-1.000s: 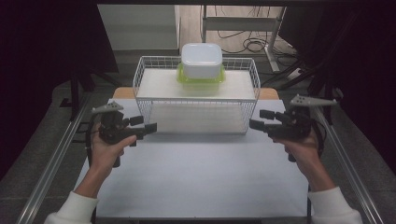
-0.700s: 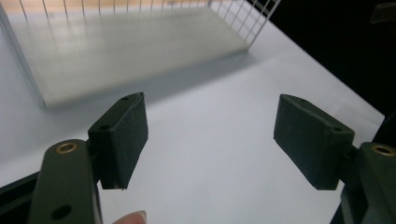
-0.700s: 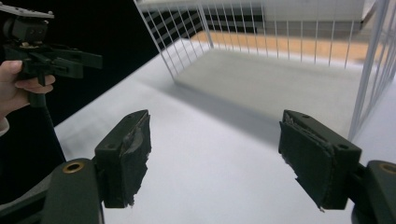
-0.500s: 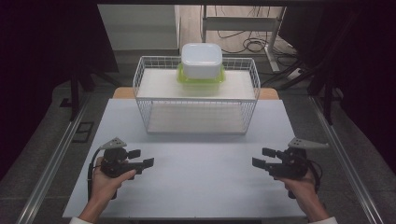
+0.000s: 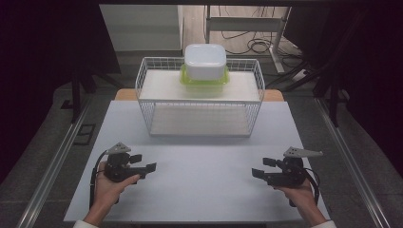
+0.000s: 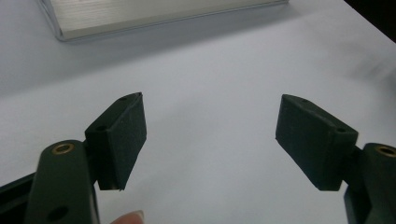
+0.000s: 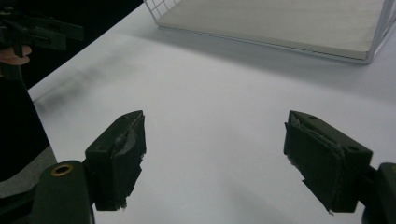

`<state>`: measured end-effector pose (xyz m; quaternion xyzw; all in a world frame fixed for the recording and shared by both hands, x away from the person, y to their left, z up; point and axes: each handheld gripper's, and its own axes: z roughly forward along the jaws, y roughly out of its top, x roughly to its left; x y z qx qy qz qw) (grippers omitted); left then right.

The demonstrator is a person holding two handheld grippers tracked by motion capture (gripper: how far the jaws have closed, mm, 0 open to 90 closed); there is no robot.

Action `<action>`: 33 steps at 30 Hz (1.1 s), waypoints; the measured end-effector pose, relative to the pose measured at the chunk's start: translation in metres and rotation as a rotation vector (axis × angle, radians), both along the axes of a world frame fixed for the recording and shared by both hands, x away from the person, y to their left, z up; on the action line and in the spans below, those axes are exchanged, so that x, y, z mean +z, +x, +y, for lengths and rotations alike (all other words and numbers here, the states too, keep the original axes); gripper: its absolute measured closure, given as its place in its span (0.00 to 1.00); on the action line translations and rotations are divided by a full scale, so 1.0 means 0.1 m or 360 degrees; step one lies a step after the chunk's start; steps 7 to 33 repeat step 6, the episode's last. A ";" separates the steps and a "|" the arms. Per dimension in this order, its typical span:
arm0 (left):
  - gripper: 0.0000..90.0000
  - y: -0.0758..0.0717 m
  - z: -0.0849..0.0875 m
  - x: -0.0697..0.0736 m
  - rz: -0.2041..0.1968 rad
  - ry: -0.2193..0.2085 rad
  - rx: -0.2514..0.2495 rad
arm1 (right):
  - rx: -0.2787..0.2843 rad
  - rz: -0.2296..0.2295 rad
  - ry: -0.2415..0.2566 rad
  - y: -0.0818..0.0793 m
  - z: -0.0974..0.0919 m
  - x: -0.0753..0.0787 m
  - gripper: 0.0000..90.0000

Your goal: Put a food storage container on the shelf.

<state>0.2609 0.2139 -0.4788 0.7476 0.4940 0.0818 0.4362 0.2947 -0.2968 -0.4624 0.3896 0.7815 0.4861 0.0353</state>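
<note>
My left gripper (image 5: 145, 163) rests low over the white table (image 5: 204, 166) near its front left, jaws pointing right. It is open and holds nothing (image 6: 210, 135). At the front right, my right gripper (image 5: 259, 167) points left, also open with bare table between its pads (image 7: 212, 154). A white lidded container (image 5: 205, 61) sits on a green-rimmed one (image 5: 204, 83), both on top of a white wire basket (image 5: 199, 97) at the back middle.
The wire basket stands on a pale board (image 7: 280, 23) at the table's far side. Dark floor, cables and stands surround the table. A metal rail (image 5: 57, 161) runs along the left.
Both hands have drawn back from beside the basket toward the table's front edge and lowered. Both grippers stayed open.
</note>
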 end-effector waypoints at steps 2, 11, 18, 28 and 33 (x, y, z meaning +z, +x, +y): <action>0.26 0.00 0.00 0.00 -0.0007 0.0009 0.0005 | -0.0011 -0.0016 0.0006 0.00 0.00 0.00 0.22; 0.26 0.01 0.00 0.00 -0.0008 0.0005 0.0013 | -0.0028 -0.0065 0.0019 -0.03 -0.01 0.02 0.19; 0.26 0.01 0.00 0.00 -0.0008 0.0005 0.0013 | -0.0028 -0.0065 0.0019 -0.03 -0.01 0.02 0.19; 0.26 0.01 0.00 0.00 -0.0008 0.0005 0.0013 | -0.0028 -0.0065 0.0019 -0.03 -0.01 0.02 0.19; 0.26 0.01 0.00 0.00 -0.0008 0.0005 0.0013 | -0.0028 -0.0065 0.0019 -0.03 -0.01 0.02 0.19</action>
